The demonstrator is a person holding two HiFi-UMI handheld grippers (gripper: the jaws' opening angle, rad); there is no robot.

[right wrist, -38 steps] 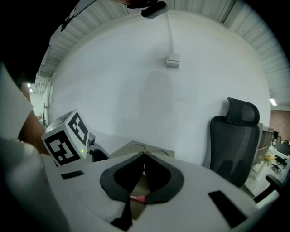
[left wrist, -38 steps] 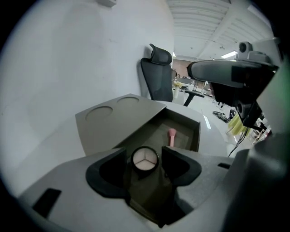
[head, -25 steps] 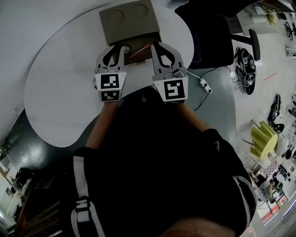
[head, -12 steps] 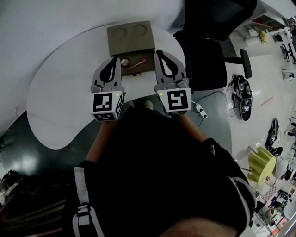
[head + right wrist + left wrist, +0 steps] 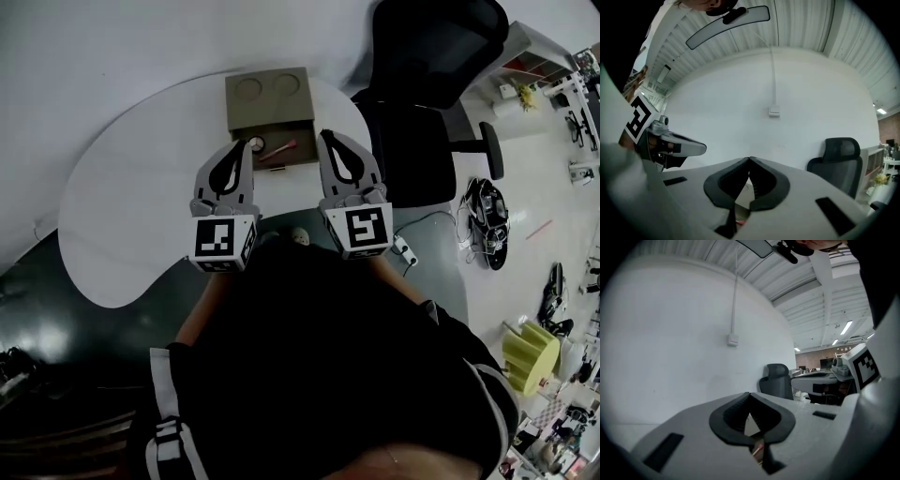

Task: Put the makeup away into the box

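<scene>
Setting: a curved white tabletop (image 5: 122, 216) with a black office chair (image 5: 427, 56) at its far right. A power strip (image 5: 405, 249) lies on the dark floor (image 5: 56, 309).
Box: the brown box (image 5: 270, 94) stands open at the tabletop's far edge. Its lid, with two round hollows, is tipped back.
Makeup: a round compact (image 5: 255, 143) and a pink makeup stick (image 5: 279, 148) lie side by side in the box's tray.
Left tongs (image 5: 246, 145): jaws pressed together at the tips, nothing between them. In the head view they sit by the tray's left edge.
Right tongs (image 5: 323, 137): jaws likewise closed tip to tip and empty, by the tray's right edge.
Changed since a second ago: both tongs then reached over the tray and hid much of it. Now they are drawn back and lifted, and the compact and stick show in full. The tabletop and box look smaller, and more of the chair is in view.
Head view only: the whole tabletop, the box's lid, the compact and the floor.
Gripper views only: a white wall (image 5: 670, 333) with a wall switch box (image 5: 733, 339) on a thin conduit, and a ribbed ceiling. Each view catches the other gripper off to one side. A sliver of pink shows below the left tongs' closed tips.
</scene>
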